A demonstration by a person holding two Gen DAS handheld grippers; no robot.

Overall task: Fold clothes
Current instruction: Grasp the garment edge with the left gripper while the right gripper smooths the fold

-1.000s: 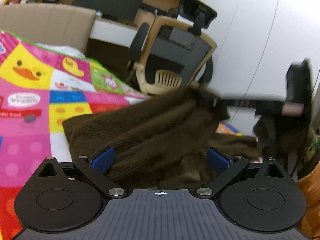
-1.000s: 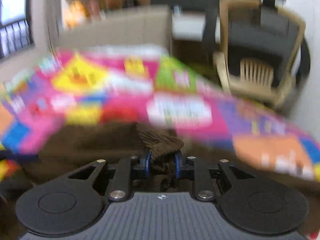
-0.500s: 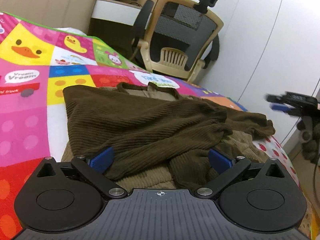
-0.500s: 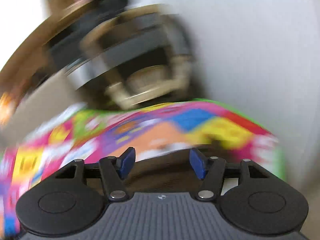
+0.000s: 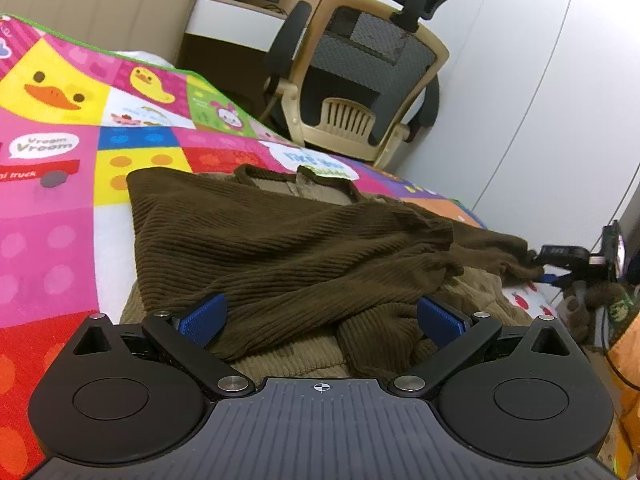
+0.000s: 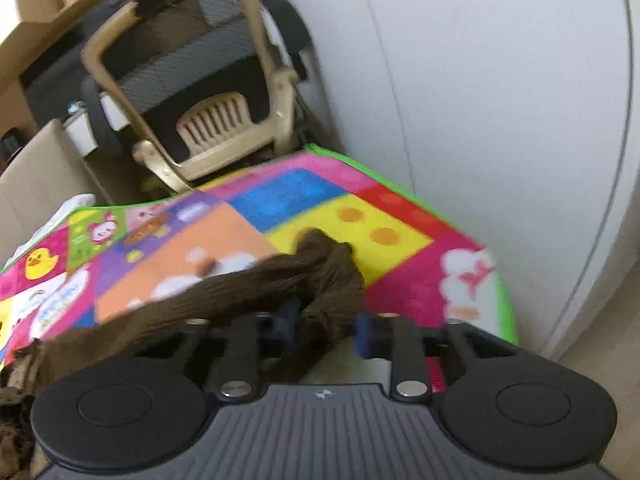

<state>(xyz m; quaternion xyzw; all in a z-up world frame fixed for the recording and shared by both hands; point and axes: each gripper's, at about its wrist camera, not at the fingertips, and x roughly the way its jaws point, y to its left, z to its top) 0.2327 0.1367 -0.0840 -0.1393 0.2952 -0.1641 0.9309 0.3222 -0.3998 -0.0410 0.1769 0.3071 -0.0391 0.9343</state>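
Observation:
A dark brown ribbed sweater (image 5: 280, 240) lies on a colourful play mat (image 5: 60, 152), one sleeve folded across its body, a lighter brown garment (image 5: 288, 360) under it. My left gripper (image 5: 320, 318) is open, low over the sweater's near hem. My right gripper (image 6: 326, 330) has its blue pads partly closed around the cuff of the other sleeve (image 6: 320, 276), which stretches left over the mat (image 6: 320, 216). The right gripper also shows at the far right of the left wrist view (image 5: 560, 268), at the sleeve's end.
A beige and black office chair (image 5: 360, 92) stands past the mat's far edge, also in the right wrist view (image 6: 208, 92). A white wall (image 6: 500, 120) runs along the mat's right side. A beige headboard (image 5: 100, 12) and a desk are at the back.
My right gripper let go of the sleeve it carried over the sweater, swung right with jaws open, and now closes around the other sleeve's cuff. My left gripper stayed open and barely moved.

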